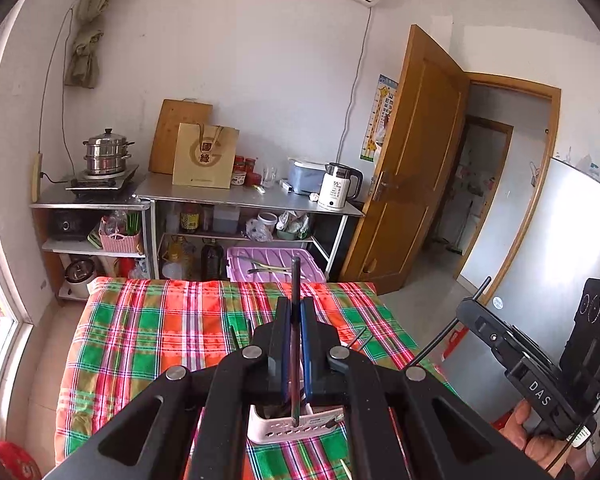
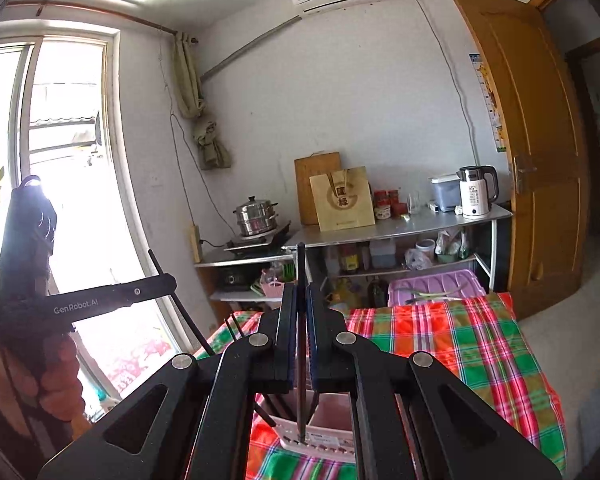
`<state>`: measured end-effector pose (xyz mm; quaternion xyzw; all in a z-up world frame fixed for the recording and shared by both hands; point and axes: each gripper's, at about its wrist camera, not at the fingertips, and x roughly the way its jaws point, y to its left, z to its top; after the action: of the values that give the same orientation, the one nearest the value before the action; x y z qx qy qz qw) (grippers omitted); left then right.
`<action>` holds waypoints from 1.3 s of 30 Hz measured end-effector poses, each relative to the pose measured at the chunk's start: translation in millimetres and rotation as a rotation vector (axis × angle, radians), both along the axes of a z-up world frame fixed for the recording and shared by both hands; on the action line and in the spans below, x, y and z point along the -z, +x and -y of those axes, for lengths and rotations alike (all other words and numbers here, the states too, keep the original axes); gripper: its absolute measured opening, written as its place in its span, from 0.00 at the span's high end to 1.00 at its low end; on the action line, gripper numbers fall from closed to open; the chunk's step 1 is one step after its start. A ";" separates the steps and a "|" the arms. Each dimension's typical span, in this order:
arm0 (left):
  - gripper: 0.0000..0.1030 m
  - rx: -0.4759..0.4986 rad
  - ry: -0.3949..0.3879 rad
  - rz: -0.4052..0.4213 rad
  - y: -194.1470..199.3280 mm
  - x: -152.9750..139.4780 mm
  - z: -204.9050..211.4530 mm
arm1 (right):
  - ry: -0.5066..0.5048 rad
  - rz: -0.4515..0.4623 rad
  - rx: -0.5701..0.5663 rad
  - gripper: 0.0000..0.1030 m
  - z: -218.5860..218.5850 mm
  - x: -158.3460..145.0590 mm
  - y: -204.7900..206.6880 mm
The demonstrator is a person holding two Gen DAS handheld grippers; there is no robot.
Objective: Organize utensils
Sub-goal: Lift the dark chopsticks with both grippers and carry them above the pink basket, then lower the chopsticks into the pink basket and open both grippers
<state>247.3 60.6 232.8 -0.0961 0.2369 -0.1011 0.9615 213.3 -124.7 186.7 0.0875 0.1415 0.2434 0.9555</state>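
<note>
Currently, each gripper pinches one dark chopstick. The left chopstick stands upright between the pressed-together fingers of the left gripper, its lower tip inside the white perforated utensil basket. The right chopstick is clamped likewise in the right gripper, its tip at the basket's rim. The basket rests on the plaid cloth. Beyond the cloth's far edge, a purple tray holds further utensils.

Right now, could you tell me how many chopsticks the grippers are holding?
2: one chopstick in the left gripper, one chopstick in the right gripper. More stand in the white basket.
</note>
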 end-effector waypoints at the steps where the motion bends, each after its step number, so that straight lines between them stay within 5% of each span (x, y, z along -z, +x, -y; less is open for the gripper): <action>1: 0.96 -0.003 0.000 0.002 3.8 0.4 -1.3 | 0.004 0.002 -0.001 0.96 -1.4 0.3 3.6; 9: 0.96 -0.005 -0.018 0.013 25.4 16.8 -10.6 | 0.018 -0.010 0.009 0.96 -8.4 18.7 27.9; 33: 0.96 0.008 -0.020 -0.173 54.3 110.6 -12.1 | -0.074 -0.185 -0.016 0.95 -24.3 90.7 44.2; 39: 0.96 -0.005 -0.006 -0.171 53.0 110.4 -12.2 | -0.080 -0.206 -0.012 0.94 -19.2 90.5 43.4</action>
<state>300.3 72.8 122.3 -0.1079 0.3174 -0.0910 0.9377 256.7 -105.5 96.2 0.0730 0.2491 0.2331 0.9372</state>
